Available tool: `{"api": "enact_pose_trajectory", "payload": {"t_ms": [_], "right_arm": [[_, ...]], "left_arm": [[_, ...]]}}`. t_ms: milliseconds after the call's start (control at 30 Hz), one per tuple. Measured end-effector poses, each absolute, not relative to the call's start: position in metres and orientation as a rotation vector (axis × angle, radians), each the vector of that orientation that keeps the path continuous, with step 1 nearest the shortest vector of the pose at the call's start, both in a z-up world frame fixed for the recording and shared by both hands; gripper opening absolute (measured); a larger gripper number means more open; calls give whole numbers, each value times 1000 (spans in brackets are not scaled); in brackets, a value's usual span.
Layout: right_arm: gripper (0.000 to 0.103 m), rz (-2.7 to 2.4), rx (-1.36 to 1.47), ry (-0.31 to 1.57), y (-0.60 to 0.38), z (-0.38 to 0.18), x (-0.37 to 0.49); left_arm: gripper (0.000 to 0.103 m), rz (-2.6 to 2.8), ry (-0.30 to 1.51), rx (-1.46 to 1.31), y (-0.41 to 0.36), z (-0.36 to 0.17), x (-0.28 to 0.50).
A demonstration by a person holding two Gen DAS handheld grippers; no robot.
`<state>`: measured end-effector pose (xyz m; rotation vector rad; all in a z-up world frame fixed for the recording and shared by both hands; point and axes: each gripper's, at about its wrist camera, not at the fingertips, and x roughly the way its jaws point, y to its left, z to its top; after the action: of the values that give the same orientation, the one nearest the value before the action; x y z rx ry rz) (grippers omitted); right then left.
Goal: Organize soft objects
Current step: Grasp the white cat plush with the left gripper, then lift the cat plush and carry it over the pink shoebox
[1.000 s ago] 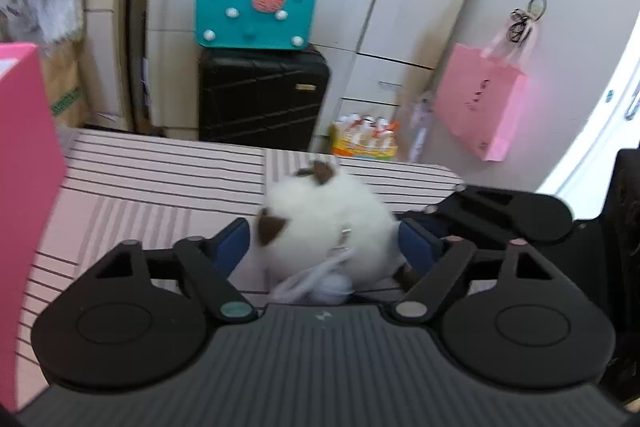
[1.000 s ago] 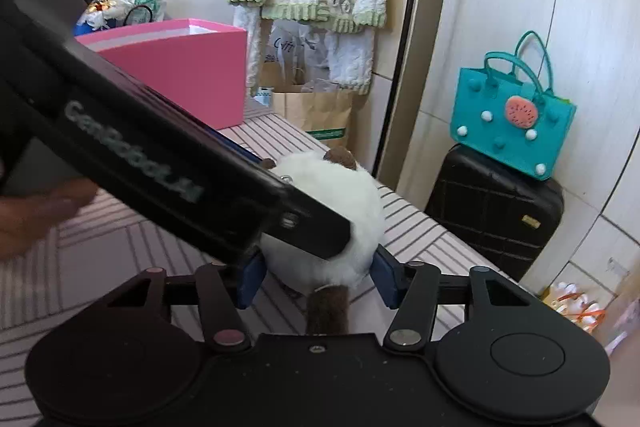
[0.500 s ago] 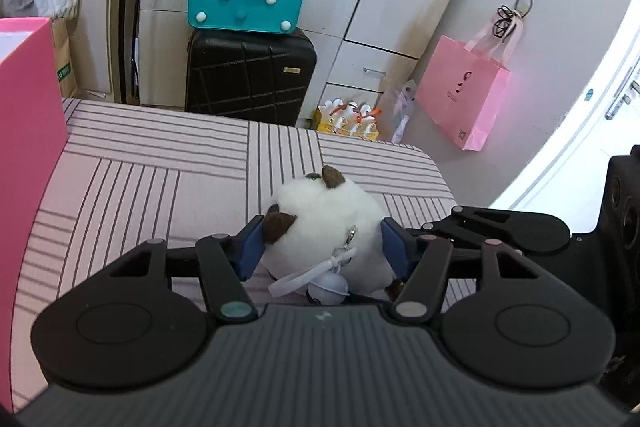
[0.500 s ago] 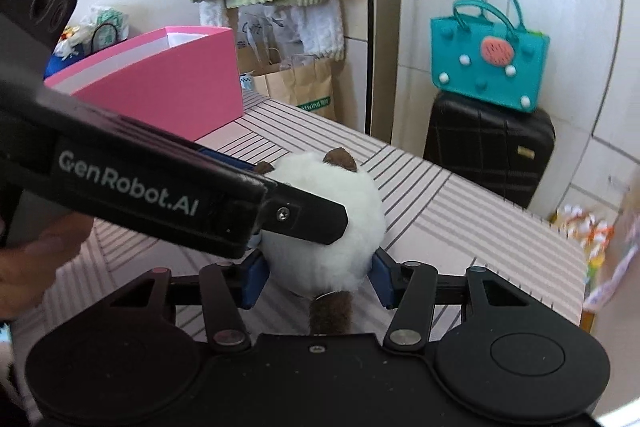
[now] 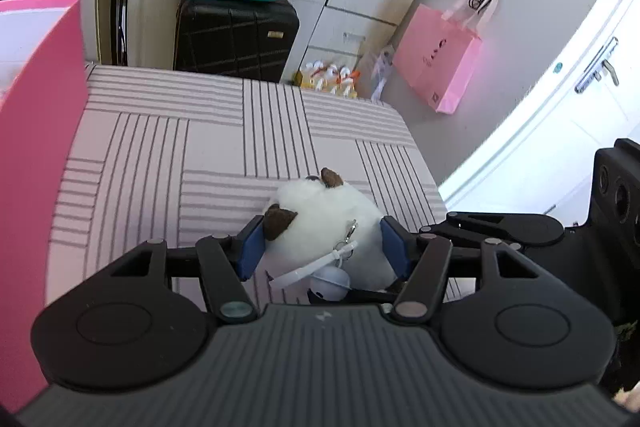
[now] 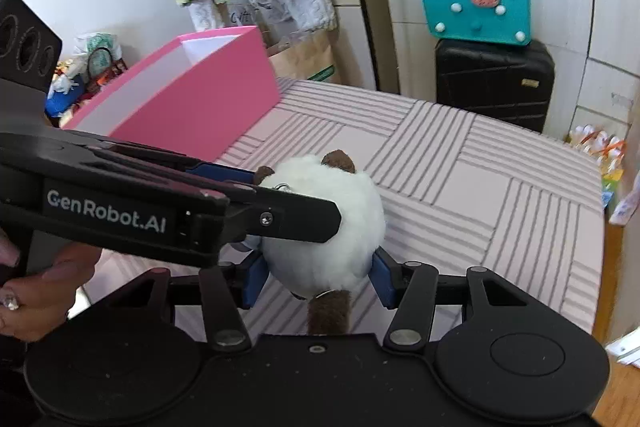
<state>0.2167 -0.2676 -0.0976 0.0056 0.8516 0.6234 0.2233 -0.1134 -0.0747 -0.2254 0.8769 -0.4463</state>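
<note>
Squeezed between both the left gripper point(image 5: 324, 247) and right gripper point(image 6: 316, 277): fluffy toy point(image 6: 324, 223), ready for pink box point(image 6: 208, 95) ahead.

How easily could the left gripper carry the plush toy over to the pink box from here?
Probably yes: left gripper and right gripper both clamp the plush toy, and the pink box stands open nearby, nothing between.

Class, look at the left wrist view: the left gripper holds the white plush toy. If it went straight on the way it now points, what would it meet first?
Probably the striped tabletop: the left gripper, pads pressed on the white plush toy, points downward at it. Depth is uncertain.
</note>
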Motion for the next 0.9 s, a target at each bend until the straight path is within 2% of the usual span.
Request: {"api": "enact_pose_trajectory", "payload": {"t_ms": [567,900], "right_arm": [[59,737,19,884,-231,-53,165],[58,830,-36,849,-201,-9,150]], "left_arm": [[60,-561,983,-206,-54,-27,177],[60,-570,940,-160,-20,18,146]]}}
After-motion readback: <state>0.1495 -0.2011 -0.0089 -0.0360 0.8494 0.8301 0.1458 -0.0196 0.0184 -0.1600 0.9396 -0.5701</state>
